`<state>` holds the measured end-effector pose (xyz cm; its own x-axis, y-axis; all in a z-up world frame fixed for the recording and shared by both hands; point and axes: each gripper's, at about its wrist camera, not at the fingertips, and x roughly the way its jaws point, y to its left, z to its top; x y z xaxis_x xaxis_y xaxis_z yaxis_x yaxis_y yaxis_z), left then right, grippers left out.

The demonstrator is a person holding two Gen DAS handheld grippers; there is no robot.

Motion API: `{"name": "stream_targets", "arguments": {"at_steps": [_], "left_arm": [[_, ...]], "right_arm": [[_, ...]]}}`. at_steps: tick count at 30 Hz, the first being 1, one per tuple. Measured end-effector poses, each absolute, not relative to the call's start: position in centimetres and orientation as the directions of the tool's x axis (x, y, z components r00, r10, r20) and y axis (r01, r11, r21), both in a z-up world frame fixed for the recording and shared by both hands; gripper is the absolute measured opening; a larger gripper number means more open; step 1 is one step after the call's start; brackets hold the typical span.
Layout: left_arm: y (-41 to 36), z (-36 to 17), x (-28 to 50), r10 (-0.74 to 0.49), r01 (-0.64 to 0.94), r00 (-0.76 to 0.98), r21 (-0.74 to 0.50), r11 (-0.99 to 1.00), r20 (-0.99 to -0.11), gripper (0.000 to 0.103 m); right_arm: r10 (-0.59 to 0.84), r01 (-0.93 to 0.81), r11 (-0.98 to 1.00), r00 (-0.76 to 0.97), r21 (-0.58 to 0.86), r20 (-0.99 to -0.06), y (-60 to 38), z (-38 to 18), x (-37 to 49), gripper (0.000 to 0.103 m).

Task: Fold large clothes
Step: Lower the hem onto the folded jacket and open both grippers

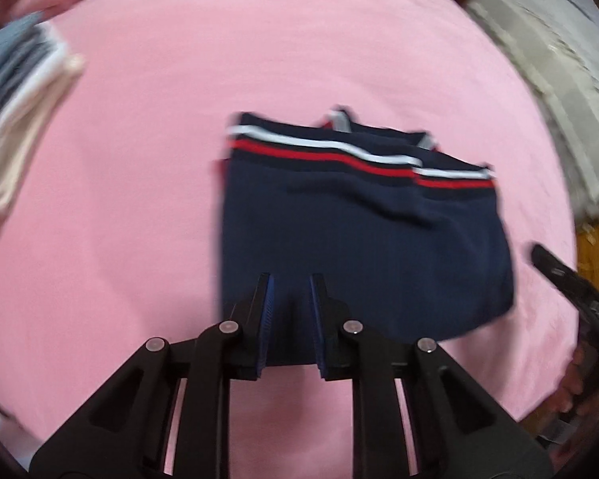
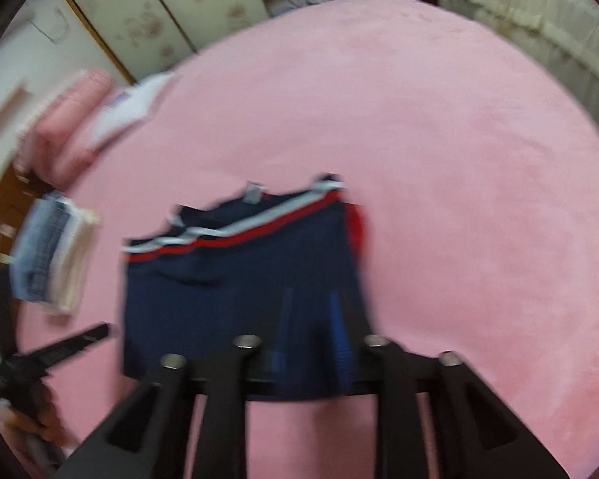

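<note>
Clothes lie on my big pink bed cover. The one I am folding is the navy garment, with white and red stripes along its far edge. It sits flat in the middle of the cover, already folded small, so I think this piece is nearly done.

My left gripper hangs over the near edge of the navy cloth. Its fingers stand a little apart, and I see a gap between them, so they pinch nothing. My right gripper is over the same near edge, on the other side. That picture is blurry, but its blue pads also look a little apart, with no cloth clamped.

A stack of folded clothes waits near the edge of the cover, well apart from the navy one. I guess finished things go there, to keep the middle free for folding.
</note>
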<state>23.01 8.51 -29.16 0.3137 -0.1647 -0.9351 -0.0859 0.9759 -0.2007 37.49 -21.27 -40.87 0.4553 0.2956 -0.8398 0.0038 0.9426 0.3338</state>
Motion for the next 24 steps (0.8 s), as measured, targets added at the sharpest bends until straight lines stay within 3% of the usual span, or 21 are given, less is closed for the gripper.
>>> {"name": "stream_targets", "arguments": {"at_steps": [4,10,18,20,24], "left_arm": [[5.0,-30.9,25.7,-0.178,-0.051,0.291,-0.201,0.978,-0.940,0.009],[4.2,-34.1,29.1,-0.193,-0.058,0.258,-0.214,0.975,-0.947,0.009],[4.8,-36.0,32.9,-0.179,-0.141,0.282,-0.225,0.964,-0.943,0.008],[5.0,-36.4,33.9,-0.170,-0.156,0.281,-0.220,0.963,-0.944,0.008],[5.2,-37.1,34.4,-0.180,-0.158,0.287,-0.232,0.960,-0.941,0.008]], "right_arm": [[0.452,-0.077,0.886,0.370,0.458,-0.812,-17.9,-43.3,38.7,0.026],[0.510,-0.135,0.859,0.313,0.494,-0.801,-12.9,-48.1,41.8,0.016],[0.492,-0.134,0.869,0.342,0.477,-0.801,-12.6,-50.9,45.8,0.006],[0.423,-0.162,0.906,0.391,0.391,-0.817,-13.3,-50.6,46.1,0.005],[0.348,-0.014,0.924,0.445,0.382,-0.825,-18.4,-50.8,47.6,0.001]]}}
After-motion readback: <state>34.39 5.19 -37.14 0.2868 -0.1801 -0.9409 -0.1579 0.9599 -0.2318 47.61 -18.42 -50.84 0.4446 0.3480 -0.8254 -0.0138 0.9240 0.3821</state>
